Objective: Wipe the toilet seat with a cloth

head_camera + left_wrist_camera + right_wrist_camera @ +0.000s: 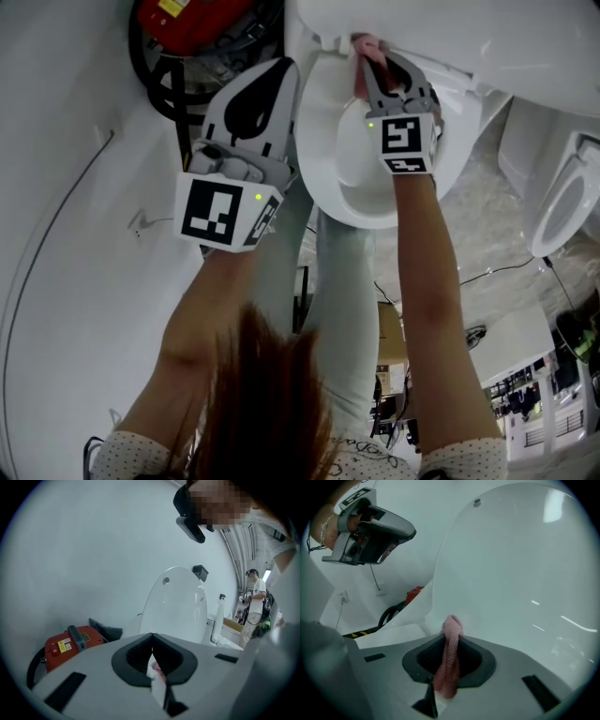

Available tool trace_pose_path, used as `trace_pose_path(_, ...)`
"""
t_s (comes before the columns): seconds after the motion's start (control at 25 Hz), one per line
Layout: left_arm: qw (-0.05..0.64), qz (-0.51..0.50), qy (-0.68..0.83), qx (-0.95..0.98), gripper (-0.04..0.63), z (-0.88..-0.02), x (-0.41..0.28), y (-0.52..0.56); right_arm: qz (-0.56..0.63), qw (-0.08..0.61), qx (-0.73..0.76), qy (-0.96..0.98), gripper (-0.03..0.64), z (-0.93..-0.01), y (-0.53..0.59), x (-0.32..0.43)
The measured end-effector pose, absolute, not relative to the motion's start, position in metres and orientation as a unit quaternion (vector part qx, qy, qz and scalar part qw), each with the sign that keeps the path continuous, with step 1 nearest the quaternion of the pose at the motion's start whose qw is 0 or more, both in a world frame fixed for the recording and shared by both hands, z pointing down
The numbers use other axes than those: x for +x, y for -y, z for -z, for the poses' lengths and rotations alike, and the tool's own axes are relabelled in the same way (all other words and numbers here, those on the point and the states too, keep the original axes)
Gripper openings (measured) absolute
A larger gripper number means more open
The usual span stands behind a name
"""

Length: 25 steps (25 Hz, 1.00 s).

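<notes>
The pink cloth (449,663) is showing a rough knitted weave, the toilet lid (511,573) is gleaming smooth and glossy, and the plastic of the right gripper (450,641) is looking matt.

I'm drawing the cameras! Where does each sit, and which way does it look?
Head view: on the person's head, looking down at the white oval toilet seat; shows hair, forearms, left gripper, right gripper.
Left gripper view: on the left gripper, facing along shut jaws to the raised white toilet lid; person's head above.
Right gripper view: on the right gripper, close to that lid, holding a pink knitted cloth; left gripper top-left.
Shared: both gripper views show the lid and a red boxy machine.
</notes>
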<state>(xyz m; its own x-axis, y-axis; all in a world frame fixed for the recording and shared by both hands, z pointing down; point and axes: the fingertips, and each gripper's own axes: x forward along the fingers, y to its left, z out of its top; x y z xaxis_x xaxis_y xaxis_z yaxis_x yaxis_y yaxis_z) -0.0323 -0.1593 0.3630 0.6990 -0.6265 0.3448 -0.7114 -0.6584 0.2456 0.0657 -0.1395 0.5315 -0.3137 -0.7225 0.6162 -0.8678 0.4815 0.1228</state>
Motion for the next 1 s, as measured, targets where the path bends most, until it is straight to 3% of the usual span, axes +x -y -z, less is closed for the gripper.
trace_pose_path(1.0,0.172,-0.109,0.425,0.882,0.005,-0.359,-0.01,0.116,-0.059,0.353,0.414,0.837,0.067,-0.533,0.117,0.108)
